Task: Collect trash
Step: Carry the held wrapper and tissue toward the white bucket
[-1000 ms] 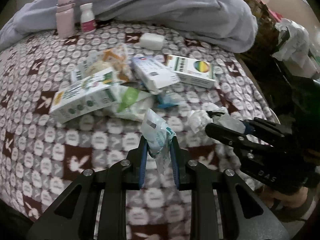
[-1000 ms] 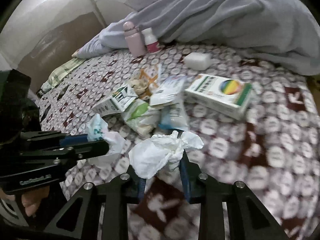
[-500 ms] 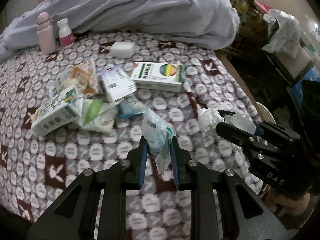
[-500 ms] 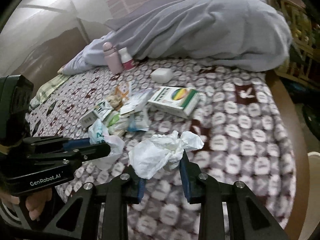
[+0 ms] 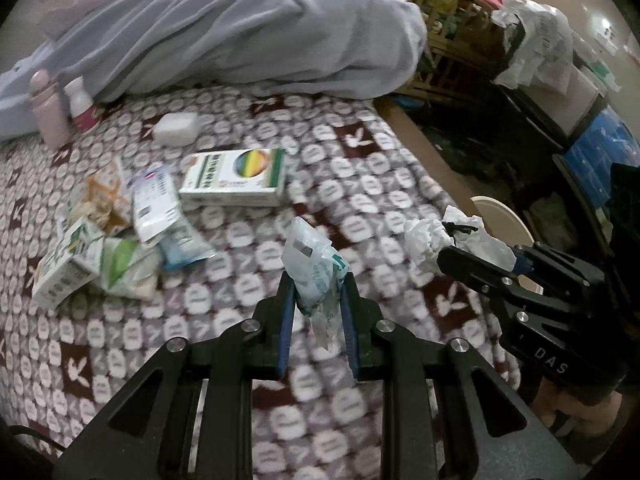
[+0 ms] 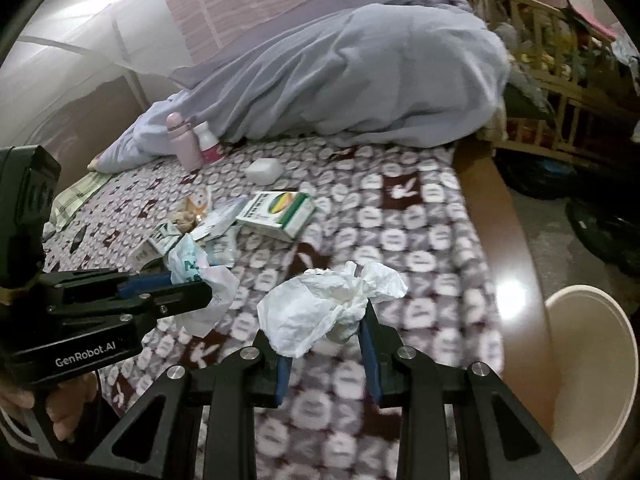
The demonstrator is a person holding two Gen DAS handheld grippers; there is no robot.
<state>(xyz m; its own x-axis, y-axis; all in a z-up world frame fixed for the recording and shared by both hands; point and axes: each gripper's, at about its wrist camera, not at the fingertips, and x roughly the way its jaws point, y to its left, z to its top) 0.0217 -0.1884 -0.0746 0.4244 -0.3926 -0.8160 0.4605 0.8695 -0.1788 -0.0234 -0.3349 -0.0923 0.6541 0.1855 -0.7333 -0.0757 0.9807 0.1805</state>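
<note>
My left gripper (image 5: 316,288) is shut on a crumpled white and green plastic wrapper (image 5: 310,262), held above the patterned bed cover. It also shows in the right wrist view (image 6: 192,280). My right gripper (image 6: 326,322) is shut on a crumpled white tissue (image 6: 320,304), which also shows in the left wrist view (image 5: 430,238). A cream round bin (image 6: 592,340) stands on the floor beside the bed at the right. More trash lies on the bed: a white and green box (image 5: 236,178), wrappers and packets (image 5: 120,236).
A grey-blue duvet (image 5: 240,28) is heaped at the back. A pink bottle (image 5: 46,108) and a small white bottle (image 5: 82,106) stand by it, with a white block (image 5: 176,128) nearby. The brown bed edge (image 6: 512,264) runs along the right. Wooden furniture and clutter stand beyond.
Both grippers have pulled back and swung right toward the bed edge, each still holding its trash. The pile of trash is now farther away and the bin has come into view.
</note>
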